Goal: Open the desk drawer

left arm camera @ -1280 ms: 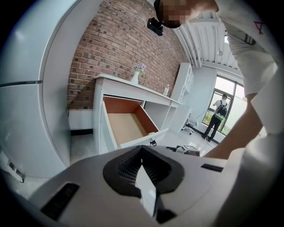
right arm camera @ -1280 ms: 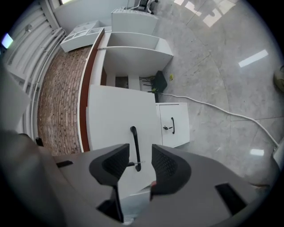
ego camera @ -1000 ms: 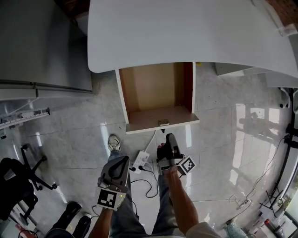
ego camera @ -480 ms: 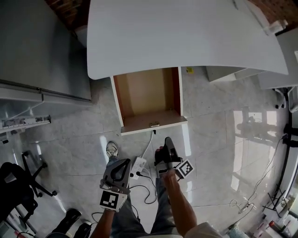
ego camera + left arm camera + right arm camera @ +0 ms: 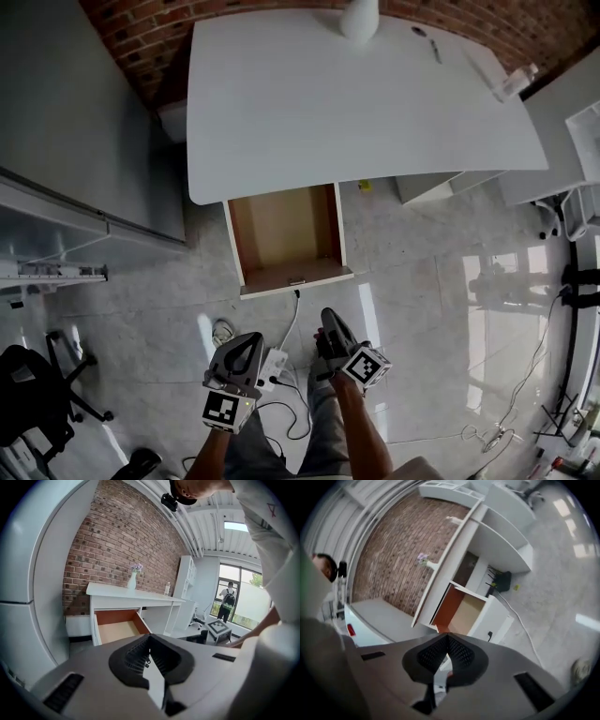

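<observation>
1. Head view: the desk drawer point(image 5: 286, 239) stands pulled well out from under the white desk point(image 5: 356, 103), its bare wooden bottom showing, so the task looks done; the left gripper point(image 5: 249, 341) and right gripper point(image 5: 327, 319) hang side by side over the floor, well apart from the drawer front, which I take as a resting pose now that nothing needs holding; a power strip point(image 5: 274, 361) and its cable lie on the tiles between them; a second ago the right gripper's tip sat near the drawer's handle, and since then the drawer has kept the same opening while the whole scene has dropped away, bringing the brick wall and the full desktop into view, as if the person were standing up.

2. Left gripper view: the ribbed pads meet in a closed seam at the left gripper's tip point(image 5: 150, 660) with nothing between them; beyond, the open drawer point(image 5: 117, 627) sits under the desk, and a vase point(image 5: 133, 580) stands on top.

3. Right gripper view: the right gripper point(image 5: 446, 656) has its jaws pressed together, empty; the drawer point(image 5: 464, 611) lies well ahead, tilted in this rolled view, its small handle point(image 5: 490, 634) untouched.
</observation>
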Motion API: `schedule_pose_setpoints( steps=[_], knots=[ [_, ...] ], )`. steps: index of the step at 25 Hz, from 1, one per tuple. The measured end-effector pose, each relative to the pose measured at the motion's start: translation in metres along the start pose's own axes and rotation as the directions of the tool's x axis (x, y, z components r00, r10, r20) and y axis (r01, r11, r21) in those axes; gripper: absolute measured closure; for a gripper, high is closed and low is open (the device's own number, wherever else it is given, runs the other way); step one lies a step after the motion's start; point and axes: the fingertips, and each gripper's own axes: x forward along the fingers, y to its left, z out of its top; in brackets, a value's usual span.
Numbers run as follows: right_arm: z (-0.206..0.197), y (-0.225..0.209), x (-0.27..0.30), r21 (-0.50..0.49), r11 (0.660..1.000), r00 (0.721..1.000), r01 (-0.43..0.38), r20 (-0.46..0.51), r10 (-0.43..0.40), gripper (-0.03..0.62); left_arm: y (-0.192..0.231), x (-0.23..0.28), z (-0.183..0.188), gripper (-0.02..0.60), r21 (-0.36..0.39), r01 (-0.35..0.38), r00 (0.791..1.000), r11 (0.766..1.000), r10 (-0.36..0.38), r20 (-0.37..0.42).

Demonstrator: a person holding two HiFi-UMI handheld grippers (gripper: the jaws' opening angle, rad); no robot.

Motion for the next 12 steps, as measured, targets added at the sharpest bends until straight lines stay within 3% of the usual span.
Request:
schedule_pose_setpoints(
  steps=[3, 6, 9, 12],
  knots=[
    [0.020, 0.040, -0.005, -0.250, 0.968, 0.999, -0.003, -0.043, -0.008, 0.577, -0.002, -0.001, 0.025, 0.569, 0.022, 0.011, 1.000, 1.000, -0.011, 0.015],
    [0.037, 0.083, -0.017, -0.486, 0.874, 0.997, -0.007, -0.071, -0.032, 0.577, -0.006, -0.008, 0.046, 0.569, 0.073, 0.025, 1.000, 0.997, -0.026, 0.007],
    [0.043, 0.131, -0.031, -0.700, 0.712, 0.993, -0.052, -0.110, -0.037, 0.577, -0.009, -0.016, 0.068, 0.569, 0.091, 0.021, 1.000, 0.996, -0.022, 0.008],
    [0.044, 0.186, -0.046, -0.859, 0.498, 0.986, -0.119, -0.160, -0.039, 0.577, -0.016, -0.023, 0.095, 0.569, 0.090, 0.017, 1.000, 0.996, -0.019, 0.020]
  ],
)
